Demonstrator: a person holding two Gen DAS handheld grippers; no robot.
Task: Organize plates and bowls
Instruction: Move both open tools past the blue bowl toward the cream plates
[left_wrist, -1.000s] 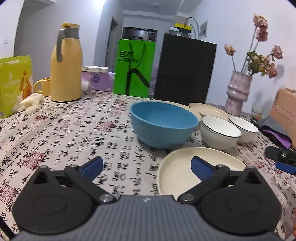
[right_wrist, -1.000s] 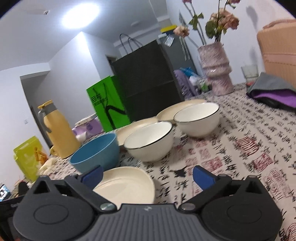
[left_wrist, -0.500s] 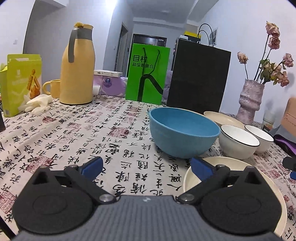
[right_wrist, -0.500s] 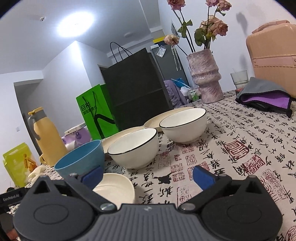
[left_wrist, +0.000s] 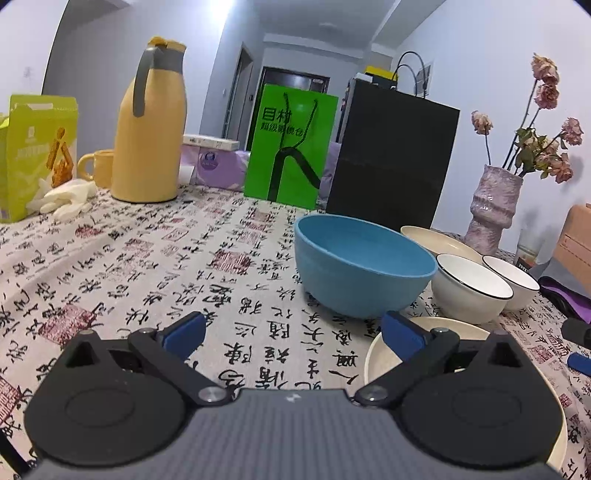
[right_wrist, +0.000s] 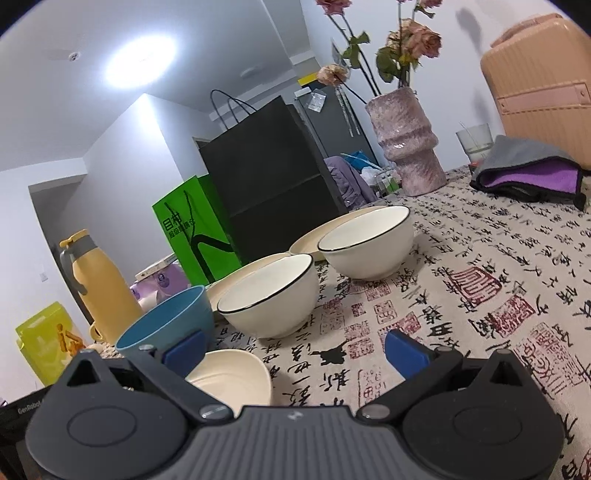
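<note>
Cream, blue and black-rimmed white crockery is sitting loose across a calligraphy-print table (left_wrist: 155, 266) — nothing stacked yet, by the look of it. The left tool (left_wrist: 291, 332) is hovering low with its jaws spread wide and holding nothing, its right finger hanging above the rim of the nearest cream plate (left_wrist: 458, 328), probably lining up for a first pick. The right tool (right_wrist: 295, 350) is likewise gaping wide and empty, pointing over the same plate toward the bowls. A deep matte blue bowl (left_wrist: 364, 266) is standing upright just beyond the plate, apparently not touching it. Beside it, two glossy white bowls (right_wrist: 271, 295) (right_wrist: 369, 240) with thin black rims are sitting near each other, and two more shallow cream plates (right_wrist: 240, 273) (right_wrist: 332, 229) are lying behind them (whether those overlap cannot be told). Like pieces are lying close together, which should make nesting them straightforward. A yellow flask (left_wrist: 149, 125) and pink vase (right_wrist: 406, 144) are standing well apart from the dishes.
</note>
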